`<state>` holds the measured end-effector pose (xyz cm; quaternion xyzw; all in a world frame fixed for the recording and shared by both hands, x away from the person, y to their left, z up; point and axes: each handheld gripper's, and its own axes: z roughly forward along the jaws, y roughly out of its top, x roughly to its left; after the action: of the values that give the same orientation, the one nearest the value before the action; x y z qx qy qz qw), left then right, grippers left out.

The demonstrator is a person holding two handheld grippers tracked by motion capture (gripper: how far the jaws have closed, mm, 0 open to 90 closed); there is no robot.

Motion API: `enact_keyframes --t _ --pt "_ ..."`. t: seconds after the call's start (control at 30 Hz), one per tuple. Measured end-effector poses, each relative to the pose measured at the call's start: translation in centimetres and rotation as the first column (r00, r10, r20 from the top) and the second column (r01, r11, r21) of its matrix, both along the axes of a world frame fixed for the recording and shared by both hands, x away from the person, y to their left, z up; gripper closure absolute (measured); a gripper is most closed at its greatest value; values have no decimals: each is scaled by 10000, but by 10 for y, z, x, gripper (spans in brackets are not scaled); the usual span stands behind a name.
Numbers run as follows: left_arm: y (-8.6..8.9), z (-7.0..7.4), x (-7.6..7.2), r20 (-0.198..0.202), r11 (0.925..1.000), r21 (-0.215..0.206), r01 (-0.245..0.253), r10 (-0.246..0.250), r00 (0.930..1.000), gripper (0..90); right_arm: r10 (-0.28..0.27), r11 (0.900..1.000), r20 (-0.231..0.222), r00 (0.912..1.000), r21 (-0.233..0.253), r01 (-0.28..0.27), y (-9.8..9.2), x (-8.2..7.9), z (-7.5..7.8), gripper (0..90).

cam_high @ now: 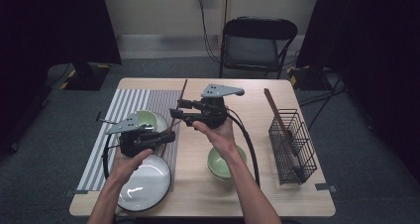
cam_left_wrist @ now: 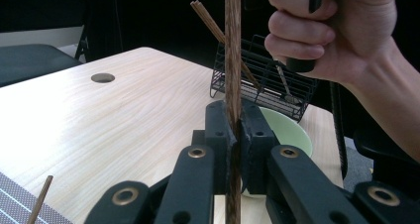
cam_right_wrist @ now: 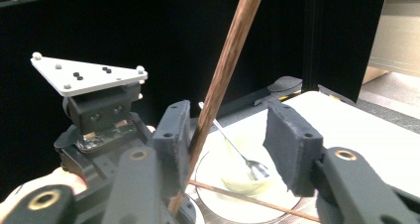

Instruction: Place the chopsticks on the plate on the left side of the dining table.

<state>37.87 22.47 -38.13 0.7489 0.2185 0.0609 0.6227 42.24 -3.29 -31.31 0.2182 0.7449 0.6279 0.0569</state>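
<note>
- A light wooden table point(cam_high: 247, 184) fills the high view, with a striped placemat point(cam_high: 124, 105) on its left side and a black folding chair point(cam_high: 257, 40) behind the far edge.
- A wire basket point(cam_high: 292, 147) stands on the right of the table, well apart from both hands, with chopsticks point(cam_high: 277, 117) leaning out of it.
- A white plate point(cam_high: 146, 184) lies at the near left; a green bowl point(cam_high: 153, 119) with a spoon point(cam_right_wrist: 237, 152) sits behind it on another plate, and a second green bowl point(cam_high: 225, 162) rests near the middle.
- The left gripper point(cam_left_wrist: 236, 140) is held above the placemat, its jaws clamped tight on a single chopstick point(cam_left_wrist: 232, 60), which stands upright between them.
- The right gripper point(cam_right_wrist: 230, 140) hovers just beside it, over the table's middle. Its jaws are spread apart, the same chopstick point(cam_right_wrist: 223, 70) resting against one jaw.
- Judged from this, the chopstick is lifted and a handover is under way; the right gripper's jaws have yet to close, and carrying it to the basket likely remains.
- Another chopstick point(cam_right_wrist: 247, 199) lies across the plate under the bowl.
</note>
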Motion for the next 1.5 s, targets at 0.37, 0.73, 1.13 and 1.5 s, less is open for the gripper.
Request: enact_keyframes --t 0.37,0.73,1.13,1.5 --pt "0 0 1 -54 9999 -108 11 -11 10000 850 -311 9989 5 9995 -338 311 -9 4 -2 436" --pt "6 1 1 -24 9999 -95 -141 140 9999 849 -593 9959 76 9982 -682 597 -13 6 -7 409" --pt "10 5 0 128 9995 -289 -149 152 9998 850 -938 9917 289 9952 -853 959 -17 5 -10 361" --pt "16 7 0 201 9993 -235 -307 312 9993 850 -1161 9897 161 9931 -828 1171 -21 8 -15 318"
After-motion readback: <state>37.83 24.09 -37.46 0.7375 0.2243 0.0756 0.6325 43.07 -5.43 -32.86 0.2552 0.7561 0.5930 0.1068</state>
